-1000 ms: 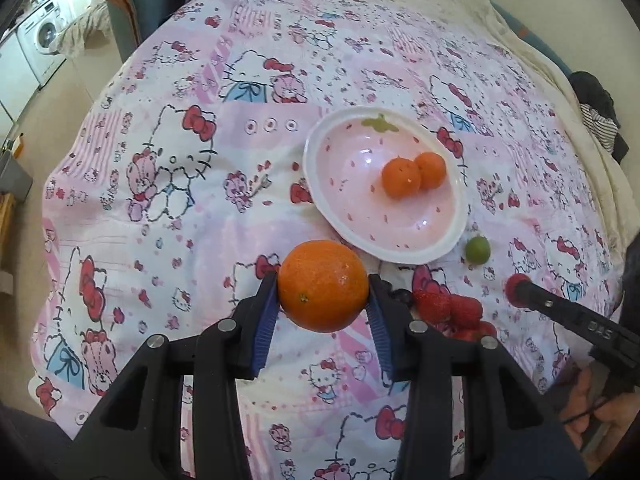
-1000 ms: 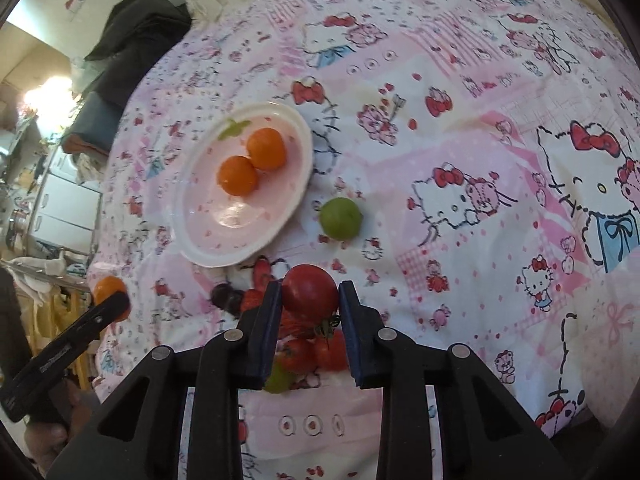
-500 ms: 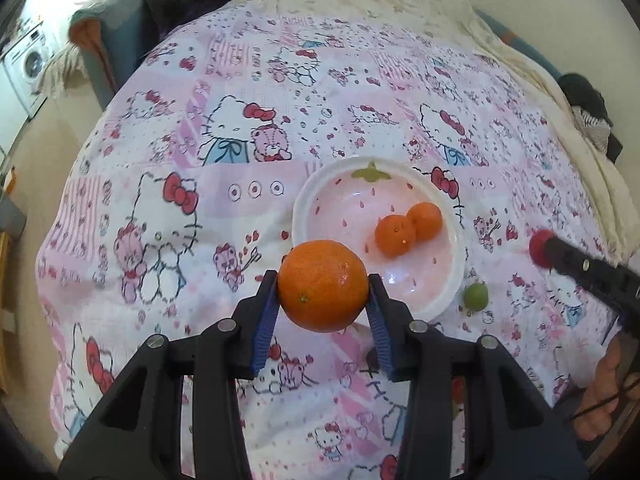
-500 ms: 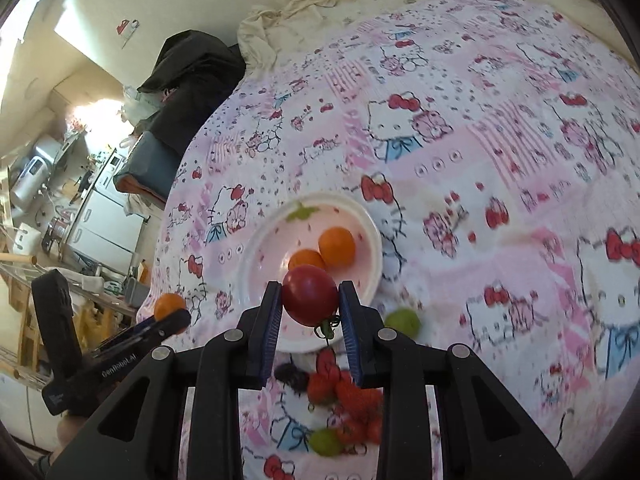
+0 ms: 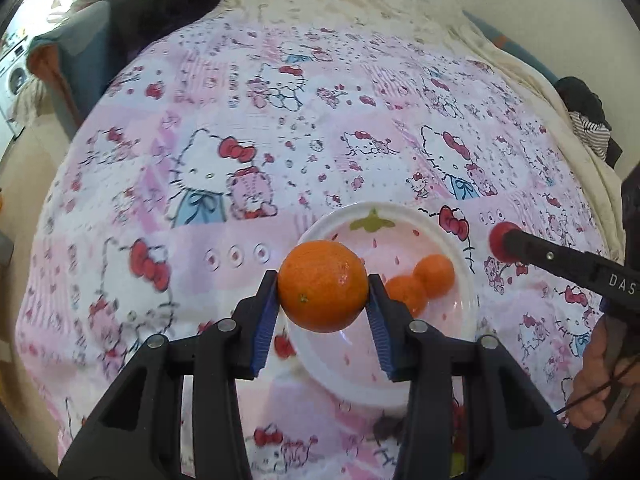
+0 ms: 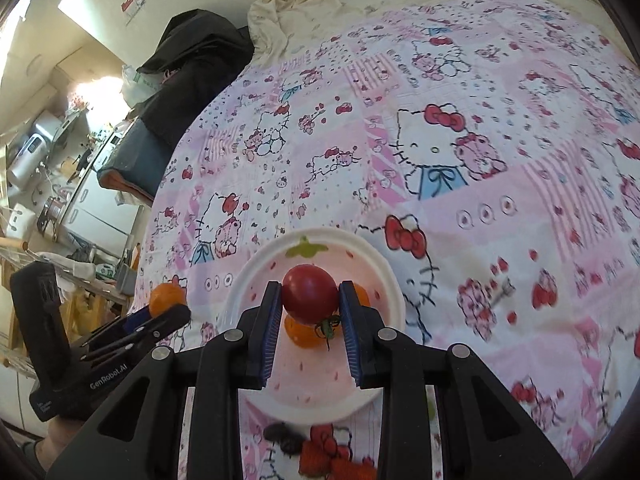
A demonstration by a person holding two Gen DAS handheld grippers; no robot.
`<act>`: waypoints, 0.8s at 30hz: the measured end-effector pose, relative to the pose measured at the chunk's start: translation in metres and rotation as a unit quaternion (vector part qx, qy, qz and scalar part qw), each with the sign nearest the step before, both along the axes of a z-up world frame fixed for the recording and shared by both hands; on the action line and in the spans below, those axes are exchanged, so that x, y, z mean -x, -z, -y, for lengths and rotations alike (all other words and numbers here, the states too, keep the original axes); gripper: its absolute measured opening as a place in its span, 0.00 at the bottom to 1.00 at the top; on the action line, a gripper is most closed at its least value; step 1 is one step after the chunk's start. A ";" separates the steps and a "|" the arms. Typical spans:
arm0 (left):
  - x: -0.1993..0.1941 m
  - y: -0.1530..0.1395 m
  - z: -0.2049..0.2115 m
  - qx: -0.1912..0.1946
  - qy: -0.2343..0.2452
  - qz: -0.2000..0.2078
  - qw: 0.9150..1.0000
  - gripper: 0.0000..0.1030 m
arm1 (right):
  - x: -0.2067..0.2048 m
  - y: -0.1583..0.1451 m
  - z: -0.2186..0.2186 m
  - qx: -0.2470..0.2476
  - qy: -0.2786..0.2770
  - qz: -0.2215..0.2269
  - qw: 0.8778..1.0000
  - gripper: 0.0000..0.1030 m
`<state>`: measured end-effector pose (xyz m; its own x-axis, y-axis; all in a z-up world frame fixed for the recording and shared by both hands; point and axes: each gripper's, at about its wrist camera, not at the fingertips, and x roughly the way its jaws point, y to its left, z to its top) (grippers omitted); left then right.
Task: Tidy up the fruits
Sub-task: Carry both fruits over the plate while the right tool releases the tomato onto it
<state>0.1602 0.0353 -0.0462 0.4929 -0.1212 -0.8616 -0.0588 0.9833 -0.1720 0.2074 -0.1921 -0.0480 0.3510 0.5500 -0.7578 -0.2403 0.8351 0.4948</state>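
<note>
1. My left gripper (image 5: 323,292) has its jaws pinching a big orange (image 5: 323,291) from both sides, held up in the air above the near-left part of the plate (image 5: 448,236).
2. My right gripper (image 6: 310,300) has its jaws clamped on a red tomato (image 6: 310,294), green stem hanging off the underside, held above the middle of the same plate (image 6: 384,268).
3. The plate is white-rimmed with a pink strawberry print, and it sits on the bed, on a pink cartoon-cat bedsheet (image 5: 208,184).
4. Two small oranges (image 5: 434,274) lie touching each other on the plate, right of my held orange in the left wrist view.
5. In the right wrist view they sit directly behind and under the tomato, only partly showing past my jaws.
6. In the left wrist view the tomato pokes out at the tip of my right gripper, over the bedsheet just right of the plate's rim.
7. Near the plate's near edge in the right wrist view: strawberries (image 6: 320,458) and a dark fruit (image 6: 285,436) on the sheet, close together.
8. Far left, off the bed, dark clothing (image 6: 196,60) is heaped.
</note>
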 end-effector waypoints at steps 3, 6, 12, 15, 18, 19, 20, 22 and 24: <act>-0.011 0.011 0.004 -0.002 0.006 -0.009 1.000 0.37 | -0.012 0.009 -0.007 0.010 -0.008 -0.004 1.000 0.29; -0.019 0.020 0.006 -0.005 0.009 -0.015 1.000 0.37 | -0.021 0.021 -0.011 0.018 -0.015 -0.017 1.000 0.30; -0.027 0.036 0.005 0.017 0.008 -0.030 0.999 0.38 | -0.031 0.044 -0.019 0.011 -0.022 -0.050 0.998 0.30; -0.028 0.042 0.007 0.023 0.010 -0.039 0.999 0.38 | -0.031 0.048 -0.025 0.007 -0.030 -0.060 0.998 0.30; -0.028 0.044 0.010 0.020 0.015 -0.043 0.999 0.38 | -0.031 0.050 -0.028 0.005 -0.033 -0.068 0.997 0.32; -0.027 0.043 0.009 0.018 0.013 -0.038 0.999 0.38 | -0.031 0.051 -0.028 0.003 -0.032 -0.072 0.997 0.32; -0.027 0.043 0.009 0.016 0.011 -0.037 0.999 0.38 | -0.031 0.052 -0.026 -0.002 -0.030 -0.074 0.997 0.32; -0.028 0.044 0.009 0.018 0.011 -0.039 0.999 0.39 | -0.031 0.052 -0.024 -0.011 -0.024 -0.078 0.997 0.32; -0.028 0.045 0.009 0.025 0.013 -0.043 0.999 0.39 | -0.031 0.051 -0.023 -0.011 -0.023 -0.077 0.997 0.32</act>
<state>0.1885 0.0258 -0.0911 0.4141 -0.1771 -0.8929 -0.0493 0.9751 -0.2163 0.2387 -0.1688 -0.0988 0.2058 0.5803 -0.7880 -0.1979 0.8133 0.5472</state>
